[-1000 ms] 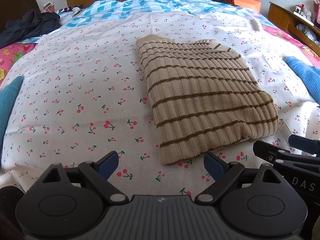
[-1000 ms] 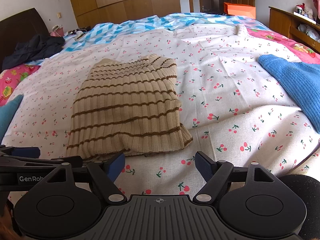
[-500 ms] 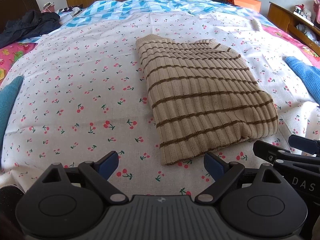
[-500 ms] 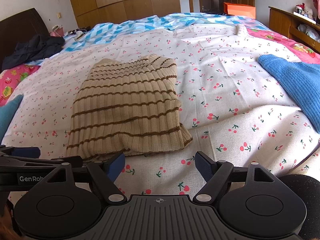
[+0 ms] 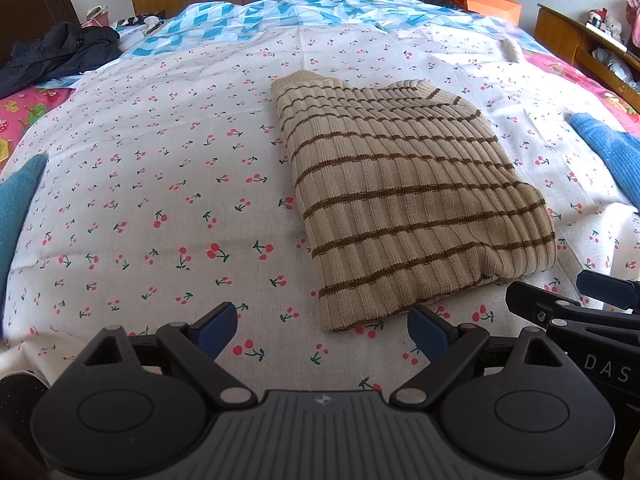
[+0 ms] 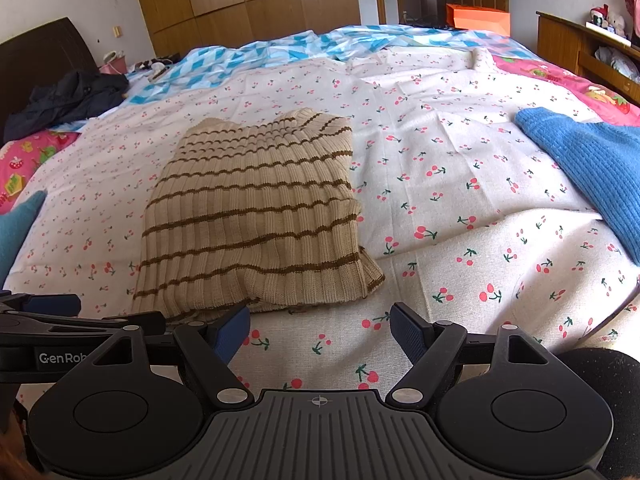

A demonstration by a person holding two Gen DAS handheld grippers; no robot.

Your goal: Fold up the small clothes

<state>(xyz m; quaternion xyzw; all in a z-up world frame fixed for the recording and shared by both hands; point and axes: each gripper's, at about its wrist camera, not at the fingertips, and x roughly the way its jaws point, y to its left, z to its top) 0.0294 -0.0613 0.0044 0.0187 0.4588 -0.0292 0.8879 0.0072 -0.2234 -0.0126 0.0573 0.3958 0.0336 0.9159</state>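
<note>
A tan ribbed knit sweater with thin brown stripes (image 5: 404, 200) lies folded flat in the middle of a white bed sheet with little red cherries (image 5: 160, 184). The left gripper (image 5: 326, 330) sits low near the sweater's near edge, pointing forward, its blue pads (image 5: 216, 326) wide apart and holding nothing. The right gripper (image 6: 320, 330) sits low just beside it, also spread wide and empty. A fuzzy blue knit garment (image 6: 592, 164) lies off to the right.
</note>
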